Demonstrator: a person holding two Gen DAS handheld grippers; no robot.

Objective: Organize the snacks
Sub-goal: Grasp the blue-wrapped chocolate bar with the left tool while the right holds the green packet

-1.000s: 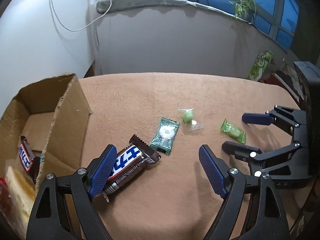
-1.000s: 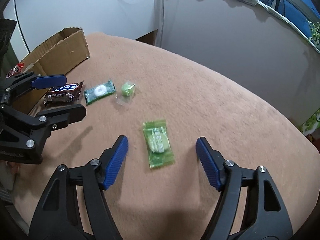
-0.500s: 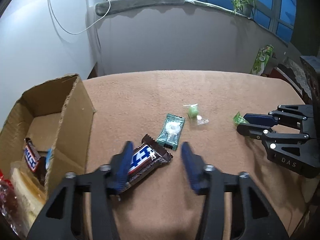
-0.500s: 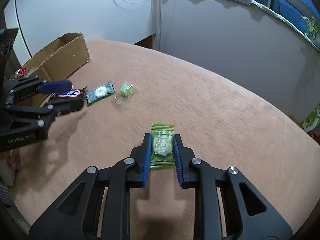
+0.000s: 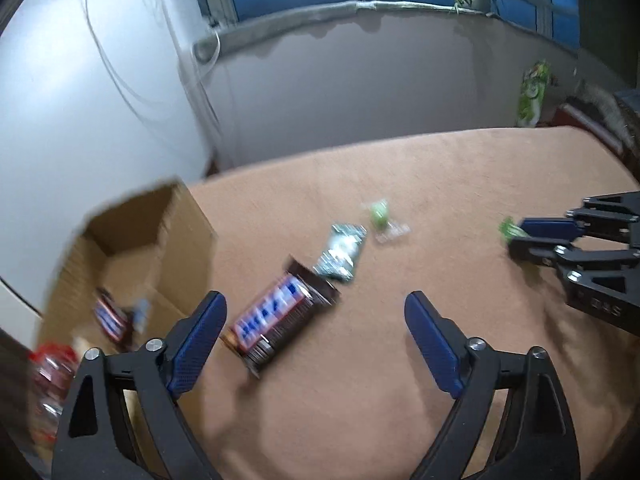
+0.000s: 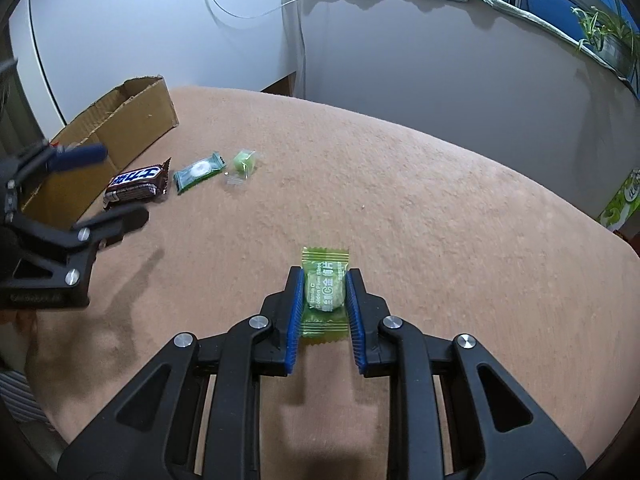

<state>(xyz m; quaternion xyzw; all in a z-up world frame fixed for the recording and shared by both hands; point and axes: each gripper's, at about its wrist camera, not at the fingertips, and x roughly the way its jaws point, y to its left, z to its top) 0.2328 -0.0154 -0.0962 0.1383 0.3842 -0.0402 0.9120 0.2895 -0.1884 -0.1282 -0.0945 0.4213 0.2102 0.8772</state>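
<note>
We have the right gripper (image 6: 322, 294) clenched on the green candy packet (image 6: 323, 290), its blue fingers (image 6: 294, 312) pressing the wrapper from both sides, the packet nearest to us and far out from the cardboard box (image 6: 120, 120). The packet looks barely clear of the brown surface (image 6: 440, 200), if at all; we cannot tell for sure. So the step in hand, as we read it, is the pick of this one snack, and the next move calls for a lift and a long carry across toward the box.

Over on the box side, the left gripper (image 5: 316, 340) has just been opening and now stands released, wide apart. The chocolate bar (image 5: 276, 320) lies on the surface just beside the box wall, close against the left finger, but the pads do not press it. We judge that bar to be the left hand's target: it needs to settle the fingers around the bar across its narrow width before closing.

Further from us, past the bar and still near the box, comes the teal mint packet (image 6: 199, 171), then the small green sweet in clear wrap (image 6: 243, 163) just beyond it. Both wait untouched.

Inside the box we see another chocolate bar (image 5: 110, 320) and a red-wrapped item (image 5: 52, 364), blurred.

What stands in the way: the left gripper itself sits between the right hand's packet and the box, so the two could crowd each other at the box wall.
</note>
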